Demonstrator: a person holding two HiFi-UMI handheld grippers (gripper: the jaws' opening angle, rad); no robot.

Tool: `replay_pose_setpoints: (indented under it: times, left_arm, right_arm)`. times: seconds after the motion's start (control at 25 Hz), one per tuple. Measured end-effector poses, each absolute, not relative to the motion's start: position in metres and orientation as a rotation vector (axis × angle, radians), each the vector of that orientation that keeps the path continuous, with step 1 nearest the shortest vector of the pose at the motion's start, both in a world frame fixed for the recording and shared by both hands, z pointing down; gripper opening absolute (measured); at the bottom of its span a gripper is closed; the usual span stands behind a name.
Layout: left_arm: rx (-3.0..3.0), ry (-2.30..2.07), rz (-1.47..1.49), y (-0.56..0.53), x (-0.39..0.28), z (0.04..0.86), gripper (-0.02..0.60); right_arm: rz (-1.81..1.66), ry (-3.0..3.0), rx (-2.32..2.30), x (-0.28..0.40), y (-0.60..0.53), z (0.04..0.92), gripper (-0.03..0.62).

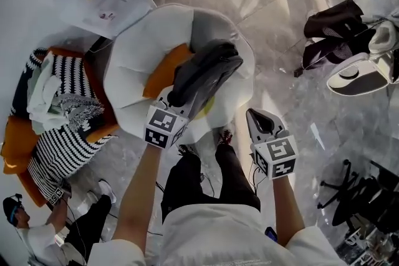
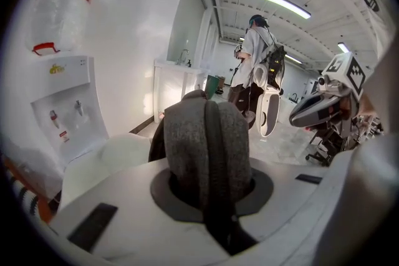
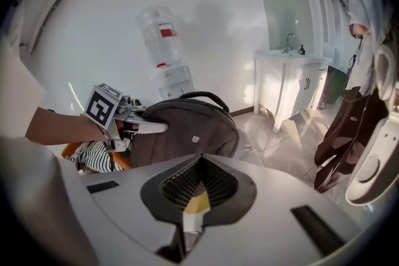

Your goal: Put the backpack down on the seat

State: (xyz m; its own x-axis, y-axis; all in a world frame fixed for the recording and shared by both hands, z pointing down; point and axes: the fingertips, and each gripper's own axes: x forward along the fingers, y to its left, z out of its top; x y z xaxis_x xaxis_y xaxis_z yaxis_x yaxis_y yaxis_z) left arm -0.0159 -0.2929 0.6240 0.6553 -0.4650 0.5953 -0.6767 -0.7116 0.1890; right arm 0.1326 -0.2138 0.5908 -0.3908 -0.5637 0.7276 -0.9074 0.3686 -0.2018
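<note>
Backpack [image 1: 206,68] first. In the head view it hangs over the hollow of the white seat [image 1: 134,56], long axis slanting from the left gripper [image 1: 177,99] up and away to the right. An orange cushion [image 1: 165,71] lies just beside it on the left. The bag's near end sits at the fingers, and the rest reaches out over the seat. Whether its underside touches the seat yet I can't tell. The right gripper [image 1: 260,118] is off to the right over the floor [image 1: 299,103], well apart from bag and seat.

Left gripper view: the fingers are clamped on a padded grey edge of the bag w/ a dark seam down its middle, i.e. a firm grip, only slightly apart. The bag rises straight ahead of the fingers, w/ the seat's white bulk low on the left.

Right gripper view: the fingers meet at the tips w/ nothing held. The bag stands ahead and to the left, upright, carry handle on top, and the left gripper bites its left side. Striped clothing [image 3: 96,157] shows lower left.

Judgement: the left hand alone carries the load and is the nearer one. The seat lies directly under the bag, so what remains is prob. a straight lowering, then letting go.
</note>
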Motion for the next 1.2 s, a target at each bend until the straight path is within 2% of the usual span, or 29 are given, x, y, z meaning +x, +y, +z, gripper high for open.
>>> replay_pose_setpoints:
  times: [0.84, 1.2]
  left_arm:
    - [2.437, -0.878, 0.739, -0.342, -0.02, 0.695, 0.064]
    - [2.411, -0.89, 0.691, -0.361, -0.04, 0.725, 0.066]
  right_arm:
    - [0.893, -1.996, 1.339, 0.161, -0.22, 0.625, 0.002]
    - [0.947, -1.965, 1.333, 0.143, -0.215, 0.644, 0.002]
